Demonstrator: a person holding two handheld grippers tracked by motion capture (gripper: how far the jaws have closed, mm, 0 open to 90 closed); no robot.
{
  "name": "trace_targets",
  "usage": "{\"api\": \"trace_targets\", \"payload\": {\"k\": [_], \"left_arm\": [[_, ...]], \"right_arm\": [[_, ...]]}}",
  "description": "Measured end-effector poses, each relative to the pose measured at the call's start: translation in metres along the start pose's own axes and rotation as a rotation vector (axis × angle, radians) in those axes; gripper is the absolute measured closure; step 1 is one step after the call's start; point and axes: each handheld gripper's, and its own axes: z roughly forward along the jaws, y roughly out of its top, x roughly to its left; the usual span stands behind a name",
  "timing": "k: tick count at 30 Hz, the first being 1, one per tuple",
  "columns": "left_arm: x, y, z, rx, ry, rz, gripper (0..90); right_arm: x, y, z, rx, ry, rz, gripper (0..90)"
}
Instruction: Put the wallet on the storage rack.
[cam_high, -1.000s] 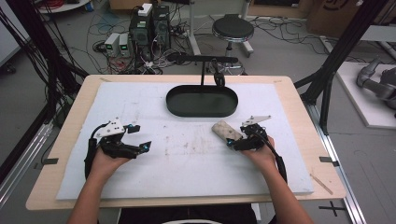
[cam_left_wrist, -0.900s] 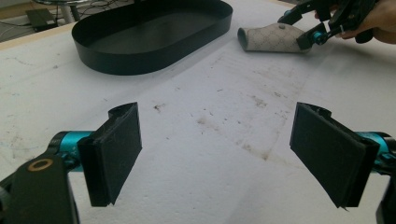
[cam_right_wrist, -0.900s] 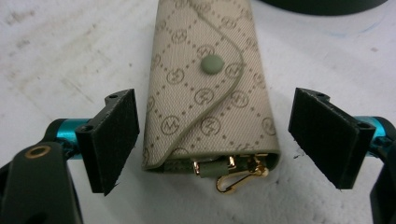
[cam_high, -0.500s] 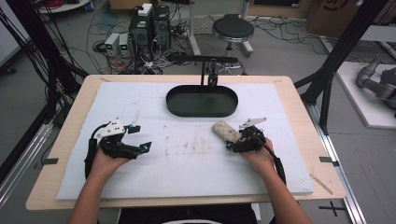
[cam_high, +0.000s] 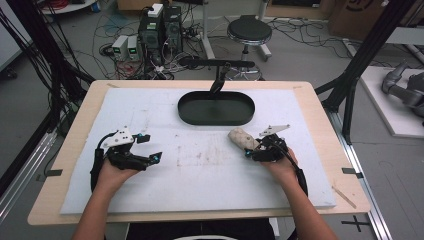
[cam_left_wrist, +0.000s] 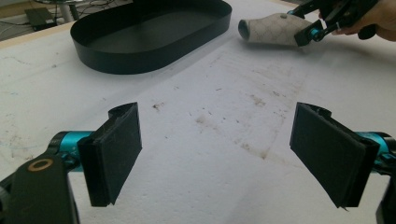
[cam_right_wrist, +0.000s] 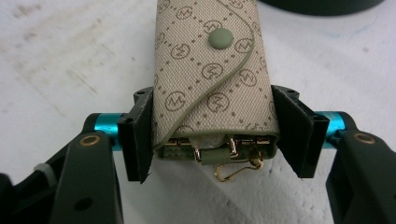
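At left on the desk (cam_high: 310, 115), the left tongs (cam_high: 150, 148) rest spread and empty. Farther right, the right tongs (cam_right_wrist: 212, 140) pinch a patterned key pouch (cam_right_wrist: 210, 70) lying just before the black tray (cam_high: 216, 108); seemingly grasped, lifting still ahead.

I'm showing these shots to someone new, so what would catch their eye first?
Probably the beige patterned key pouch with its green snap and gold hooks, clamped between the jaws of the right gripper at the right of the white table cover. Next, the empty black oval tray at the far middle of the table. The left gripper rests at the left, its jaws wide open with nothing between them.
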Motion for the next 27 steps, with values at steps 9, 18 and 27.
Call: {"api": "trace_targets", "payload": {"k": [9, 18, 27], "left_arm": [[0.001, 0.001, -0.003, -0.005, 0.004, 0.0, 16.7], [0.002, 0.001, -0.004, -0.009, 0.005, -0.003, 16.7], [0.002, 0.001, -0.004, -0.005, 0.004, -0.002, 16.7]], "right_arm": [[-0.004, 0.02, -0.011, -0.03, 0.019, -0.04, 37.2], [-0.011, 0.056, -0.02, -0.043, 0.015, -0.103, 37.2], [-0.02, 0.085, -0.014, -0.042, 0.026, -0.144, 37.1]]}}
